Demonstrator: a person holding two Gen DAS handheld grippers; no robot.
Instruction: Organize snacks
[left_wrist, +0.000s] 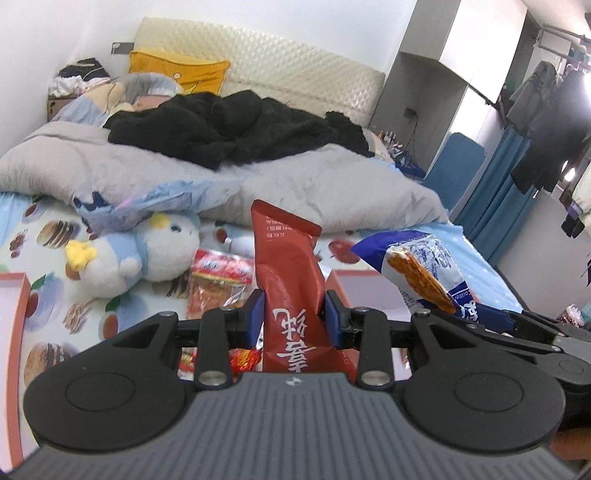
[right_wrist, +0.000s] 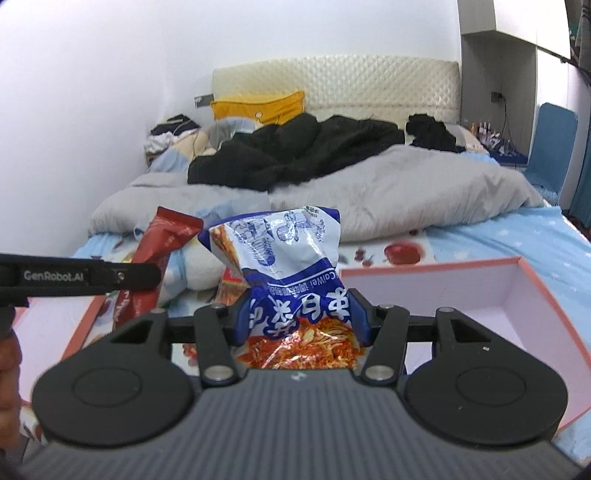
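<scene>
My left gripper (left_wrist: 294, 317) is shut on a tall red snack pouch (left_wrist: 286, 266) with white characters, held upright above the bed. My right gripper (right_wrist: 300, 319) is shut on a crinkled blue-and-white snack bag (right_wrist: 280, 251) with an orange food picture. In the left wrist view that blue-and-white bag (left_wrist: 417, 266) shows at the right, with the right gripper's arm below it. In the right wrist view the red pouch (right_wrist: 159, 243) and the left gripper's black finger (right_wrist: 122, 275) show at the left. More red snack packets (left_wrist: 218, 277) lie on the sheet below.
A pink-rimmed white box (right_wrist: 513, 291) sits at the right on the bed, another pink-edged box (left_wrist: 16, 291) at the left. A blue-and-white plush toy (left_wrist: 147, 251), a grey duvet (left_wrist: 295, 177) and black clothing (left_wrist: 229, 125) lie farther back. Wardrobe and hanging clothes at right.
</scene>
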